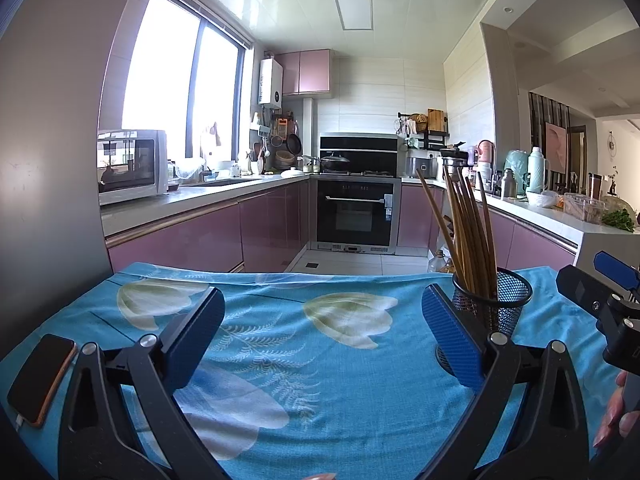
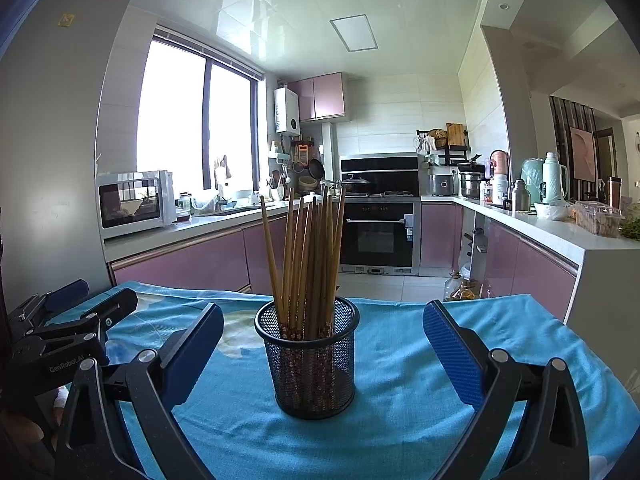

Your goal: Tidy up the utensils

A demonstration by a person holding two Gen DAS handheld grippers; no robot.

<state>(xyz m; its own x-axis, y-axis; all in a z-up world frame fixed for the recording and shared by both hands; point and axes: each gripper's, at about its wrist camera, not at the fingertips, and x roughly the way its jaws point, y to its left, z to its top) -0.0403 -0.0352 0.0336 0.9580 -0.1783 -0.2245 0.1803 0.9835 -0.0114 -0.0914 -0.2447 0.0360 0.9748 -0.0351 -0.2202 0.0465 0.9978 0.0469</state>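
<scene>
A black mesh cup stands upright on the blue flowered cloth, holding several wooden chopsticks on end. My right gripper is open and empty, its blue pads apart on either side of the cup, a little nearer than it. In the left wrist view the same cup with chopsticks stands just behind the right pad. My left gripper is open and empty above the bare cloth, to the left of the cup. Each gripper shows at the edge of the other's view.
A dark phone with an orange rim and a white cable lies on the cloth's left edge. The table's far edge drops to the kitchen floor. A grey fridge side stands at the left. Counters with appliances lie beyond.
</scene>
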